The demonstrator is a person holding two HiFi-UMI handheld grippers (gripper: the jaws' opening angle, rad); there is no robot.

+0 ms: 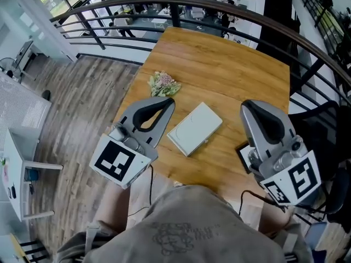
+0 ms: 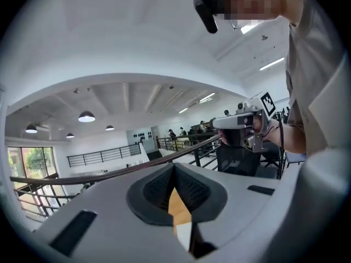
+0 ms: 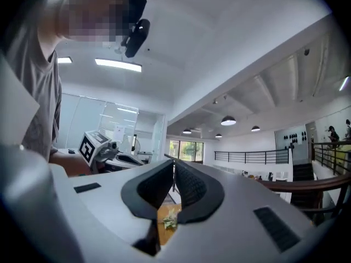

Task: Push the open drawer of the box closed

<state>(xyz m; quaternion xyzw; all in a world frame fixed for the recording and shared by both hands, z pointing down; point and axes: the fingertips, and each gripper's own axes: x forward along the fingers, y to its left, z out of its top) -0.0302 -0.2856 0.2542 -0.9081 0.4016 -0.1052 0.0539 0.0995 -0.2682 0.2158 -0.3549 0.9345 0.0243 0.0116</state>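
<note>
Between the left tool (image 1: 170,101) and right tool (image 1: 248,106), both pressed together empty, the box (image 1: 194,128) is lying on the tabletop (image 1: 230,64). Looking light and stiff, it is probably going to slide unless braced opposite the drawer (image 1: 204,142).

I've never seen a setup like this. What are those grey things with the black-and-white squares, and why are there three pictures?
There is no robot here. A person holds a tool in each hand: the left hand-held gripper and the right hand-held gripper, a kind of two-jawed tongs. The patterned cubes are part of them. One picture comes from a camera on the person's head, looking down. The other two come from cameras riding on each gripper. On the wooden table lie a flat white box and a small bunch of flowers. Both grippers are shut and hold nothing.
</note>
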